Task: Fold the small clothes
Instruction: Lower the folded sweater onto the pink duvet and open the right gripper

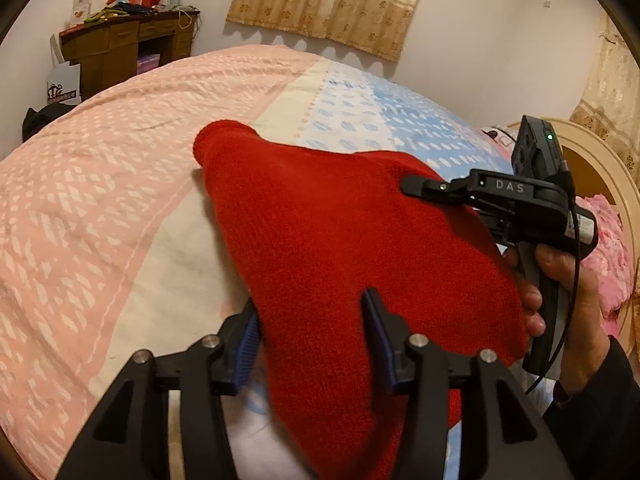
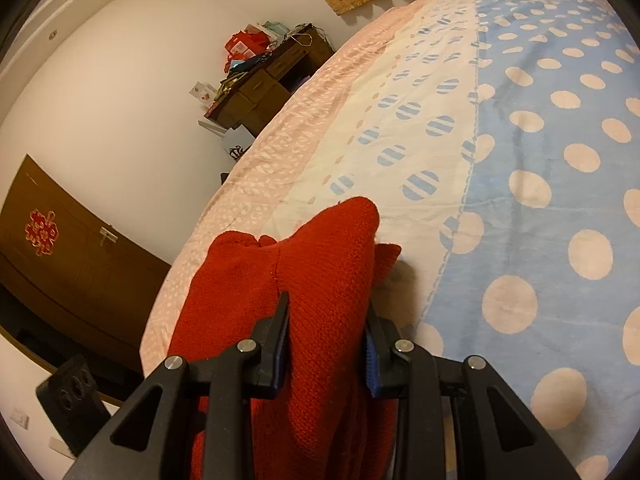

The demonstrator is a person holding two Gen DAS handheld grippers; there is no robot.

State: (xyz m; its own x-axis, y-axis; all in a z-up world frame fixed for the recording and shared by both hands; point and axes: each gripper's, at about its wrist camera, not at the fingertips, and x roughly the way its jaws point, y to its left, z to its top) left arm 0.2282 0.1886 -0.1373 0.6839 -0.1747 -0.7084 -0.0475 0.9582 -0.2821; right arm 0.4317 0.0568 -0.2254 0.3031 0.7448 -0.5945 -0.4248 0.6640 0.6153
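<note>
Left claw: standing released; red knitted garment lying loose between my pads.
Right claw: clenching a bunched fold of the same garment.
Location: hanging over the pink, cream and blue quilt.
Risk: the one-sided grip is letting cloth sag and the fold collapse.
Axis: running from 5 o'clock to 11 o'clock in my left view, narrow end pointing at 11.

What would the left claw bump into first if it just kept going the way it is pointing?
The red knitted garment: it already lies between the left claw's fingers and fills the view ahead. Beyond it would come the bedspread, though how far off is hard to judge.
</note>
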